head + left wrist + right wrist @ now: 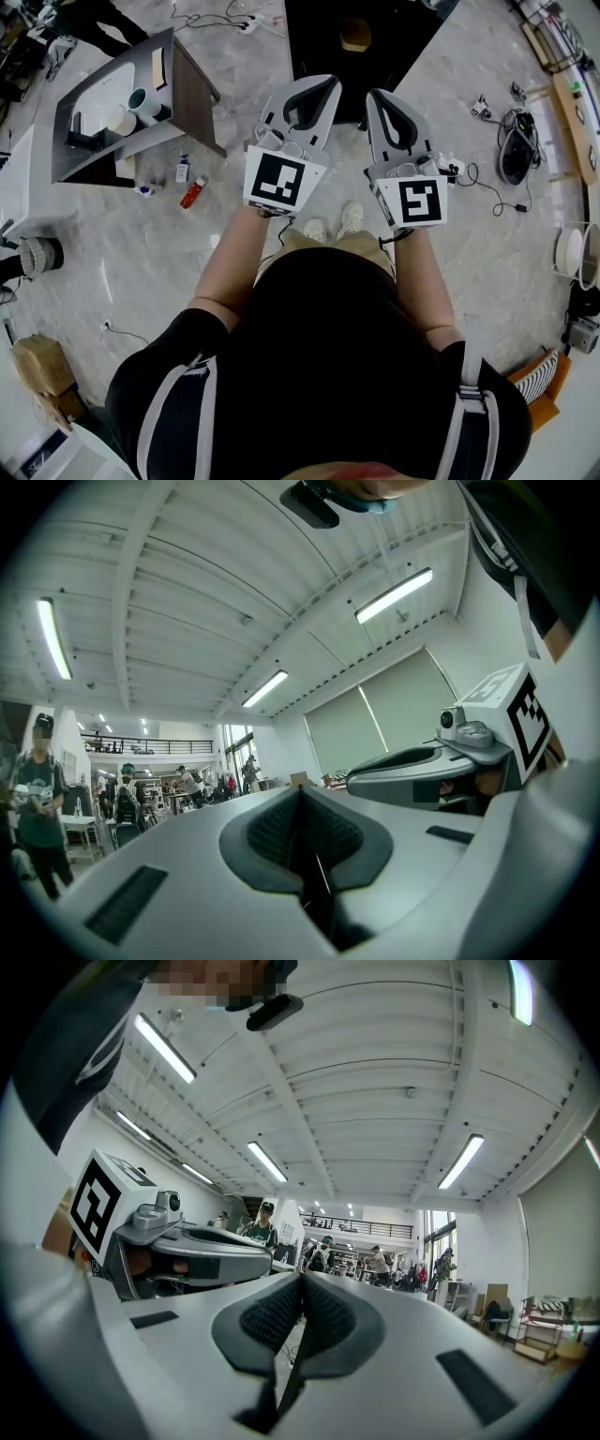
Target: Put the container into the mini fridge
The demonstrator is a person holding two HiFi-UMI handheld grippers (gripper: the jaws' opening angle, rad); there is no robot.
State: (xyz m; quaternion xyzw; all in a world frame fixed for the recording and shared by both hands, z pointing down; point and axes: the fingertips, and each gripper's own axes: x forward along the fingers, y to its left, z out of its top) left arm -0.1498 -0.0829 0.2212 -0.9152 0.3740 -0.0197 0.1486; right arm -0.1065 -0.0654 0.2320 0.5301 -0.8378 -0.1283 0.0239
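Both grippers are held side by side at chest height over the floor, and neither holds anything. My left gripper (322,84) is shut, its dark pads (281,827) pressed together. My right gripper (382,97) is shut too, its pads (328,1316) meeting along one line. Both gripper views point up at the ceiling and across a hall. A grey box-like cabinet (70,112) with an open front and a dark door (194,94), possibly the mini fridge, stands on the floor at upper left. A teal cup (145,100) and a white roll (122,120) lie inside it. I cannot tell which thing is the container.
Small bottles (191,192) lie on the marble floor beside the cabinet. A black square unit (361,42) stands straight ahead beyond the grippers. Cables and a power strip (514,141) lie at right, cardboard boxes (42,370) at lower left. People stand far off in the hall (267,1227).
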